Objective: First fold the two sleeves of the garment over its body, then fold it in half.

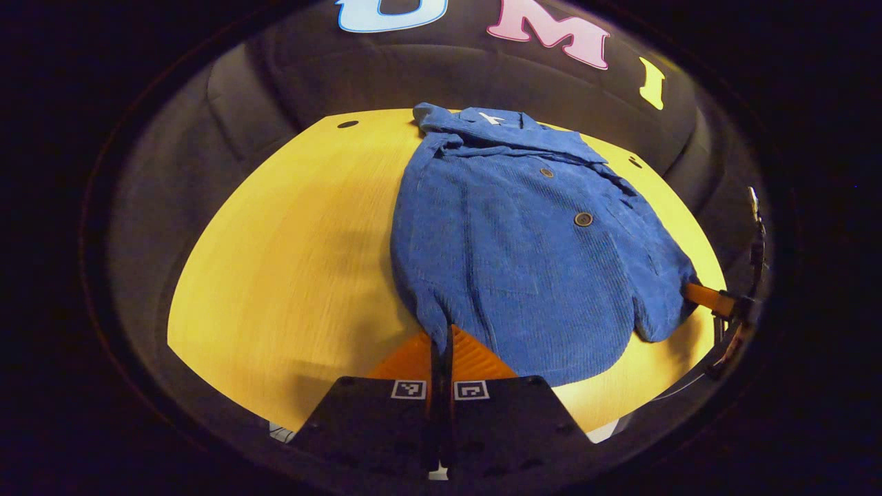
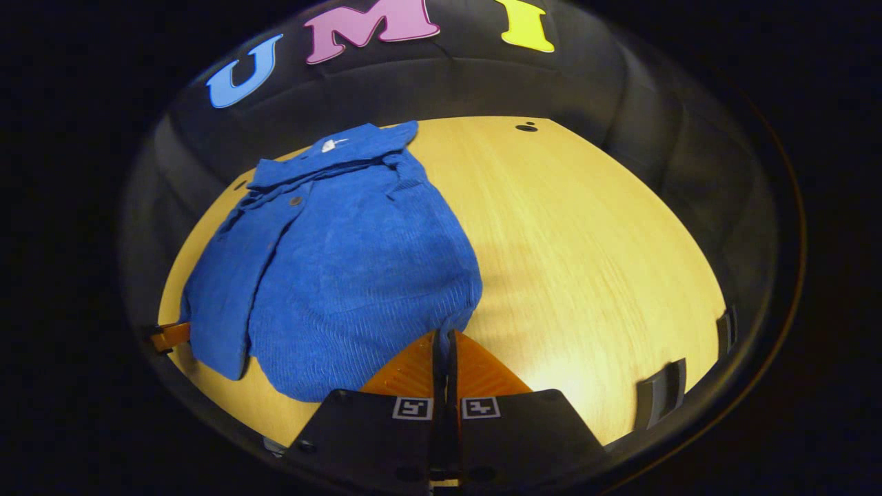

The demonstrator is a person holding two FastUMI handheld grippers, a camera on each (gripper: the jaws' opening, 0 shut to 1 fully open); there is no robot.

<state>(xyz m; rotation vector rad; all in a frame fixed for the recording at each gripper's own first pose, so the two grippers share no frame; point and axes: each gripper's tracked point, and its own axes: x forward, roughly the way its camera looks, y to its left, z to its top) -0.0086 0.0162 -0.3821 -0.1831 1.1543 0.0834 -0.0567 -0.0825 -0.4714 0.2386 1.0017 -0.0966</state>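
Fingers (image 1: 413, 358) pinch garment (image 1: 524, 241); bare table (image 1: 289, 262) around.

No text can be read; the collar tag (image 1: 490, 118) is too small.

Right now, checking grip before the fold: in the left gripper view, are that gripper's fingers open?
No. The left gripper has its orange fingers closed together, pinching the blue jacket's hem.
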